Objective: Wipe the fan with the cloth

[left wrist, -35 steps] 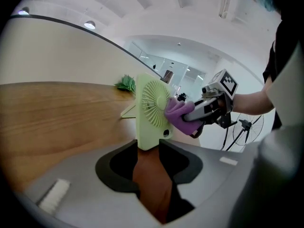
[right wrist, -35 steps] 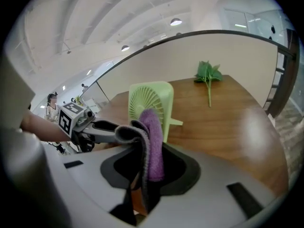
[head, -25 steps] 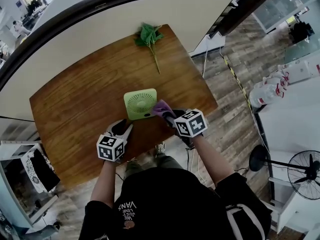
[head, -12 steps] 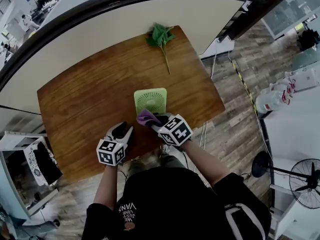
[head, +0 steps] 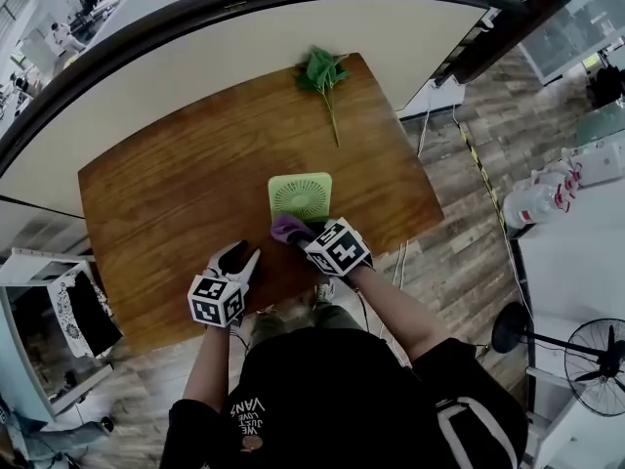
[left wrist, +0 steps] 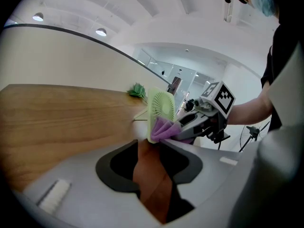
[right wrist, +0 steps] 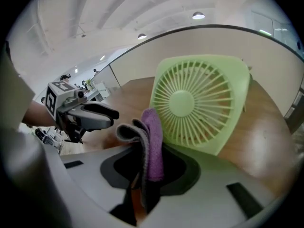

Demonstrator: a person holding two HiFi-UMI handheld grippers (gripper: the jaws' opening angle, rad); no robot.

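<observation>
A square light-green fan [head: 300, 194] lies flat on the wooden table [head: 166, 203] near its front edge. My right gripper [head: 299, 233] is shut on a folded purple cloth [head: 288, 227], which rests at the fan's near left corner. In the right gripper view the cloth [right wrist: 152, 141] stands up between the jaws just in front of the fan's grille [right wrist: 197, 103]. My left gripper [head: 241, 258] hovers over the table to the left of the fan, open with nothing between its fingers. The left gripper view shows the fan [left wrist: 161, 109] and the cloth [left wrist: 164, 129] ahead.
A leafy green sprig [head: 322, 71] lies at the table's far edge, beyond the fan. A curved pale partition [head: 195, 57] runs behind the table. On the floor to the right stand white spray bottles [head: 542, 198] and a black pedestal fan [head: 586, 355].
My right gripper has carried the cloth leftward along the fan's near edge, from its right corner to its left corner. The left gripper has shifted only slightly.
</observation>
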